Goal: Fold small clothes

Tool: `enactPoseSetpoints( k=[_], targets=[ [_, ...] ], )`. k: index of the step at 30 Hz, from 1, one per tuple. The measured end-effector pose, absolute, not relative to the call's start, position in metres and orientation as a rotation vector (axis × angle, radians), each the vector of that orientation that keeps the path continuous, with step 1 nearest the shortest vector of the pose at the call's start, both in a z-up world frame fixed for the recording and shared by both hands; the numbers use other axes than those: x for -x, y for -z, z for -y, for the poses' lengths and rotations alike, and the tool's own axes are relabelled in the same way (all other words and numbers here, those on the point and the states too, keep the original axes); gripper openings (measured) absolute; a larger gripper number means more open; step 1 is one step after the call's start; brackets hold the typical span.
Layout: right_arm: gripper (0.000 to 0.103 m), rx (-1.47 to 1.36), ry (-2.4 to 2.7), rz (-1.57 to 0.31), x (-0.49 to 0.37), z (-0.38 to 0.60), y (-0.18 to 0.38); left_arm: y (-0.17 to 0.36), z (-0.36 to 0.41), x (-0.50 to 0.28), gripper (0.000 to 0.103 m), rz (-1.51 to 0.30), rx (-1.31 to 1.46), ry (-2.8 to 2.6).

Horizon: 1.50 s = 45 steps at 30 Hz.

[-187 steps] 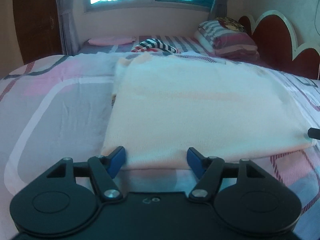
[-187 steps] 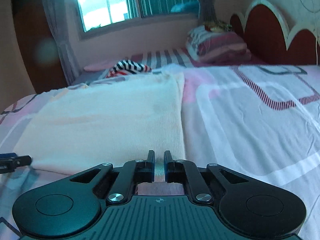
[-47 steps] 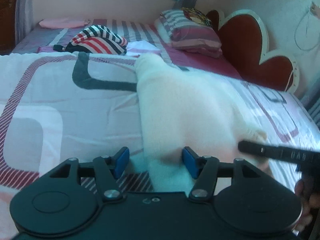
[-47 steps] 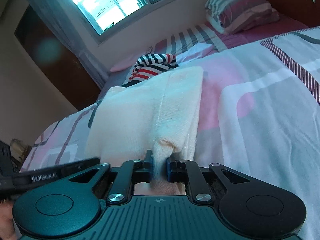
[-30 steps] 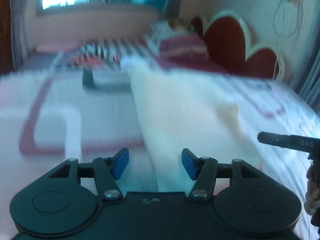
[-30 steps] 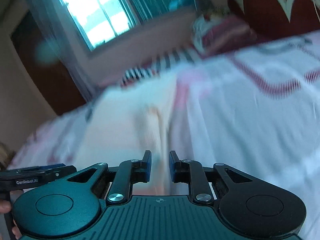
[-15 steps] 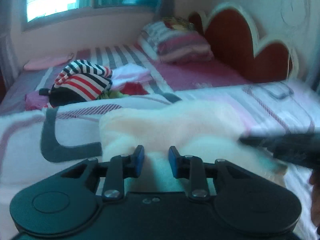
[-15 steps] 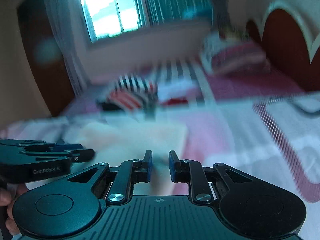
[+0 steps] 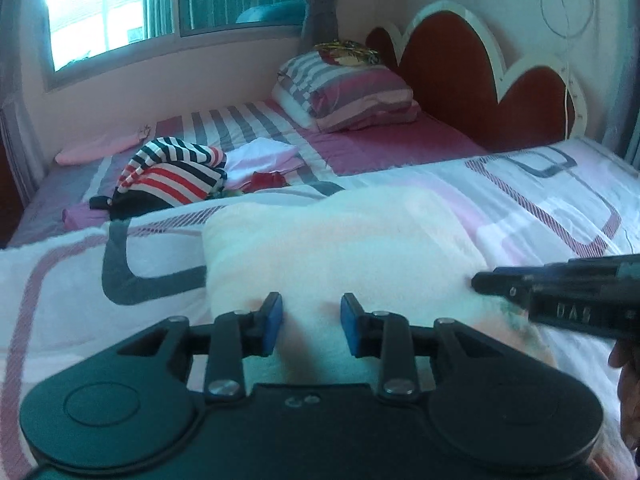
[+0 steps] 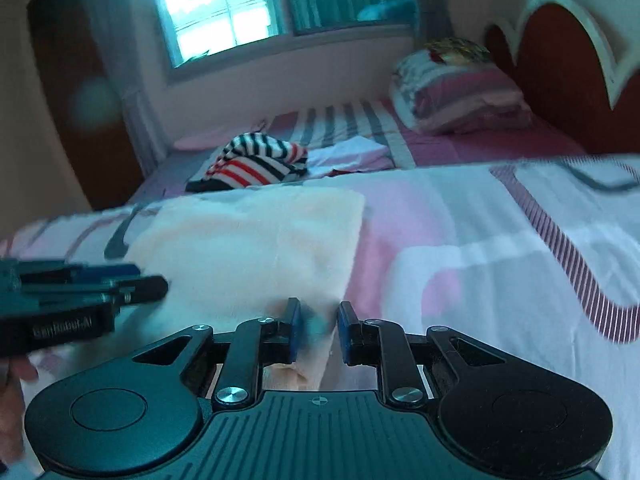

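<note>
Right wrist view motion-blurred; cream garment point(image 10: 256, 248) near edge hidden.

Cream knit garment point(image 9: 340, 240), folded into a compact rectangle, lying flat on patterned bedspread point(image 9: 540, 200)

window point(image 9: 120, 20) bright, back wall | scalloped red headboard point(image 9: 460, 80) | striped bed point(image 9: 248, 124)
</note>
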State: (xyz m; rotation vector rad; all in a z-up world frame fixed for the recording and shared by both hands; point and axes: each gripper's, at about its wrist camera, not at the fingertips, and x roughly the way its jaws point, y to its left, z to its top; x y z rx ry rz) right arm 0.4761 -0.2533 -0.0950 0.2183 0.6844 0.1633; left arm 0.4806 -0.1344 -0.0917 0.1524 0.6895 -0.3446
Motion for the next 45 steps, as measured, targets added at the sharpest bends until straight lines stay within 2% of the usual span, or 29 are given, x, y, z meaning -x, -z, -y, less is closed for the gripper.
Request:
enactPoseSetpoints(
  k=[4, 9, 21, 28, 30, 32, 33, 34, 35, 38, 40, 45],
  targets=[
    [0.019, -0.241, -0.179, -0.613, -0.452, 0.258, 0.070, 0.085, 0.130, -0.466, 0.033, -0.688, -0.165, 0.336],
    [0.019, -0.210, -0.219, -0.612, -0.424, 0.250, 0.057, 0.085, 0.124, -0.447, 0.032, -0.698, -0.140, 0.331],
    [0.019, -0.229, -0.266, -0.639, -0.368, 0.243, 0.063, 0.087, 0.105, -0.379, 0.034, -0.716, -0.107, 0.332],
    [0.019, -0.094, -0.226, -0.752, -0.342, 0.222, 0.092, 0.107, 0.098, -0.351, 0.036, -0.781, -0.134, 0.331],
    [0.019, -0.141, -0.221, -0.756, -0.344, 0.229, 0.094, 0.102, 0.096, -0.351, 0.042, -0.778, -0.140, 0.327],
    [0.019, -0.211, -0.210, -0.709, -0.343, 0.241, 0.087, 0.092, 0.091, -0.356, 0.064, -0.749, -0.138, 0.317],
    [0.019, -0.247, -0.203, -0.681, -0.344, 0.248, 0.082, 0.086, 0.086, -0.359, 0.088, -0.719, -0.129, 0.309],
    [0.019, -0.284, -0.198, -0.663, -0.348, 0.256, 0.078, 0.082, 0.084, -0.362, 0.092, -0.696, -0.117, 0.308],
    [0.022, -0.318, -0.194, -0.652, -0.354, 0.262, 0.074, 0.078, 0.081, -0.368, 0.091, -0.677, -0.101, 0.313],
    [0.078, -0.404, -0.177, -0.629, -0.380, 0.277, 0.073, 0.076, 0.070, -0.397, 0.087, -0.700, 0.024, 0.339],
    [0.078, -0.446, -0.192, -0.622, -0.396, 0.283, 0.076, 0.082, 0.059, -0.420, 0.073, -0.753, 0.163, 0.377],
    [0.077, -0.550, -0.247, -0.684, -0.429, 0.296, 0.089, 0.106, 0.038, -0.458, 0.071, -0.852, 0.377, 0.372]
  ],
)
